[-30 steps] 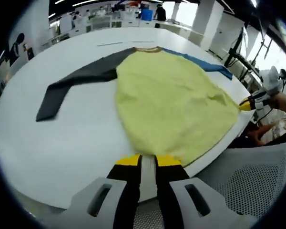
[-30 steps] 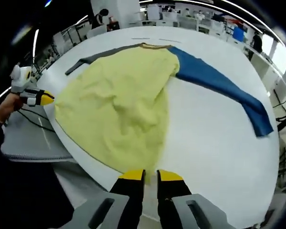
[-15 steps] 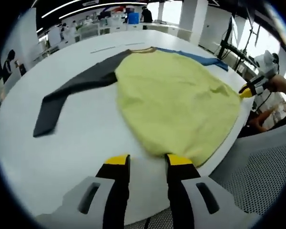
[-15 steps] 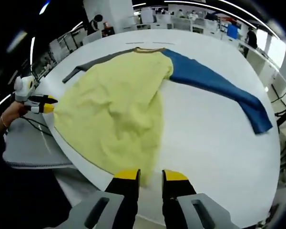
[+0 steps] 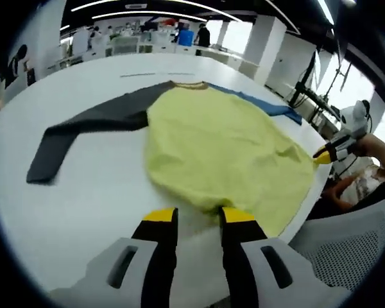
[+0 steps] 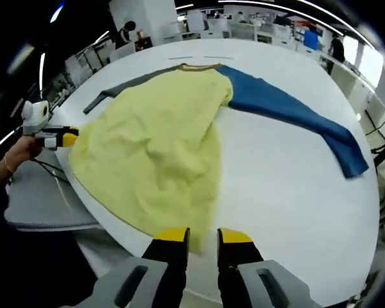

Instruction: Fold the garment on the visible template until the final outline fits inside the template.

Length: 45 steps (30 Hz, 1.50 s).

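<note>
The yellow cloth shirt (image 5: pixel 224 151) with one grey and one blue sleeve lies flat, not yet folded. Both hand-held grippers (image 5: pixel 194 215) (image 6: pixel 200 236) are spread at its near hem.

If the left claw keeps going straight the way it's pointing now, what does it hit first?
Most likely the near hem of the yellow shirt body, which lies just ahead of the left claw on the white table. The open jaws sit at that edge; the exact gap is unclear.
</note>
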{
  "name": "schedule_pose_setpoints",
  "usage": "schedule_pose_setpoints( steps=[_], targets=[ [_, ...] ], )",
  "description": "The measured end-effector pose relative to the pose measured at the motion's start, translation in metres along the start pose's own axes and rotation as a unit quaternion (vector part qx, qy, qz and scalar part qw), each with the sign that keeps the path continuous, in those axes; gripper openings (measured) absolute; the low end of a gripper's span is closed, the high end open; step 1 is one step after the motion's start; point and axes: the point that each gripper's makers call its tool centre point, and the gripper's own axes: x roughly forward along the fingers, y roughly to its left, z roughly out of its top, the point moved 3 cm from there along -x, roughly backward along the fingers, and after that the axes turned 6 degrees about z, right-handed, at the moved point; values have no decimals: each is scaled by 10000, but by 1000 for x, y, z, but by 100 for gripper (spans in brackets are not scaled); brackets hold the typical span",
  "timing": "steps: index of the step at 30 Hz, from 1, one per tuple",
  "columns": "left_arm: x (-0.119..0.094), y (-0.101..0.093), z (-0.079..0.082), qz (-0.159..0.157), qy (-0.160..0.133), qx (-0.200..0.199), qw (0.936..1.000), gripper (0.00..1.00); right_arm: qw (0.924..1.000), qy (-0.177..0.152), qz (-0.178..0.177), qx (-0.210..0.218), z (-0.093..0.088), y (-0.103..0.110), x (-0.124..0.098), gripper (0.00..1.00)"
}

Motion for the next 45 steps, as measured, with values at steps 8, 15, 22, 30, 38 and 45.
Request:
schedule_pose_setpoints(
  steps=[8,15,22,30,38,45],
  targets=[
    [13,-11,0,-66,98,40,9999,9,10000,-5,6,62,-1,0,1,11],
    [15,-15,-4,-55,222,128,9997,0,9999,30,-9,152,-4,0,2,10],
    [7,-15,-1,-48,238,145,9996,0,9995,4,22,324,-7,0,5,5],
    [-17,-11,-4,-15,298,-154,9994,0,9989,-91,89,440,-7,1,3,0],
    [-33,1,-20,159,528,-297,9980,0,9986,-212,50,474,-2,2,-9,0],
    [-31,4,-37,342,836,-343,9953,0,9981,-299,-68,541,-1,2,-12,0]
  ],
)
